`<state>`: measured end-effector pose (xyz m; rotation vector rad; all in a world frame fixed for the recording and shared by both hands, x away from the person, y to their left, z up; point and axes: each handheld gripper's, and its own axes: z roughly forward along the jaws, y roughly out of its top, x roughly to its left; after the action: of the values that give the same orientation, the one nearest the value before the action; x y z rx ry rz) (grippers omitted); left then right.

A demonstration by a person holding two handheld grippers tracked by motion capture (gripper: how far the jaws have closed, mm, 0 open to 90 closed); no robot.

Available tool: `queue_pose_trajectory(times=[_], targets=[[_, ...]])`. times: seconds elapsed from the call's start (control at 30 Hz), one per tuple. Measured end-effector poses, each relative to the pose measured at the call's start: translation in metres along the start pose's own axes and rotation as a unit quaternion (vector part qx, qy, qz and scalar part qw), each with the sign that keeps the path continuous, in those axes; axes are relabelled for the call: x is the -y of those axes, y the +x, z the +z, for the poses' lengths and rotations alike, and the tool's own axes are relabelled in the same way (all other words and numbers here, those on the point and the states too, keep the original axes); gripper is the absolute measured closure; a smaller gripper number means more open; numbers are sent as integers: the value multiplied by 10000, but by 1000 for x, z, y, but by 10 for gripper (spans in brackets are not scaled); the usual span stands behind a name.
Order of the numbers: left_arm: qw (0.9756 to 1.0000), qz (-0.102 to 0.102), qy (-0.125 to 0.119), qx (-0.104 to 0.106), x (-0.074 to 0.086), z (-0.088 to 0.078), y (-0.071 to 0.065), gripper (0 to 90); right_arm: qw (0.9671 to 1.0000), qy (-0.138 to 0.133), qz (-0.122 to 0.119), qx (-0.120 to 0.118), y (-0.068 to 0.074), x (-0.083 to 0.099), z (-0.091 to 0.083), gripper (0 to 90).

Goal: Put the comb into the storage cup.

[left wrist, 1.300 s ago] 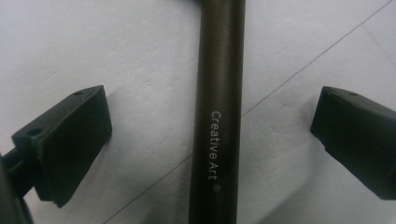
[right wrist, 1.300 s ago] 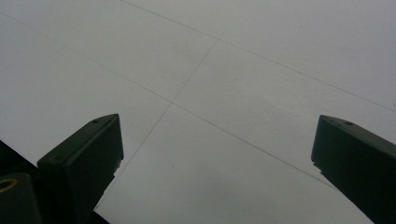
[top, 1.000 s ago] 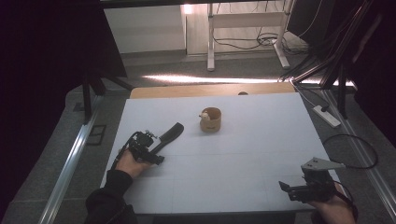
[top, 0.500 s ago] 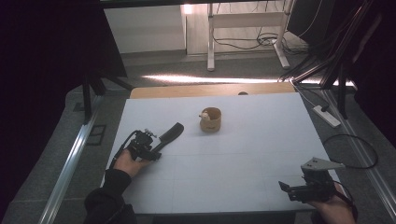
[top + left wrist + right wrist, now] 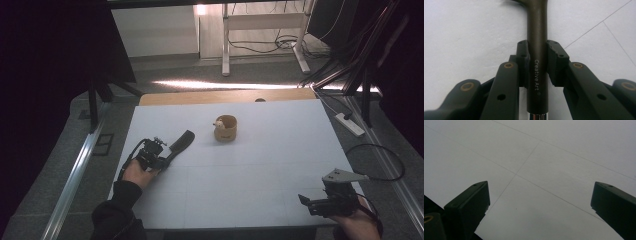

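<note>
My left gripper (image 5: 537,62) has just been closing and its 2 jaws now clamp the dark handle (image 5: 537,50) marked "Creative Art", which lies flat near the left edge of the white desk (image 5: 270,165); the handle's far end points toward the small tan cup (image 5: 225,128), which stands apart from it toward the desk's far edge. My right gripper (image 5: 312,204) rests by the near right corner, jaws wide apart over bare desk, holding nothing.

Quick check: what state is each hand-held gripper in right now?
Left hand-held gripper: jaws just closed onto the dark brown brush handle.
Right hand-held gripper: open, holding nothing.
</note>
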<state>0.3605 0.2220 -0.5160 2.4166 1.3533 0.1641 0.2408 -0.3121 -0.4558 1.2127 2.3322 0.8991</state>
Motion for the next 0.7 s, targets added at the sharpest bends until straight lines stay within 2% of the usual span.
queue_pose_trajectory(times=[0.17,0.3,0.7], targets=[[10000,-33,-42,30,1,-1,1,722,10000,-4,-6,3,0,0,0,26],[9996,-113,-126,205,3,-2,2,723,10000,-7,-7,1,0,0,0,25],[9983,-140,-493,276,6,-13,3,722,10000,-6,-9,6,0,0,0,26]])
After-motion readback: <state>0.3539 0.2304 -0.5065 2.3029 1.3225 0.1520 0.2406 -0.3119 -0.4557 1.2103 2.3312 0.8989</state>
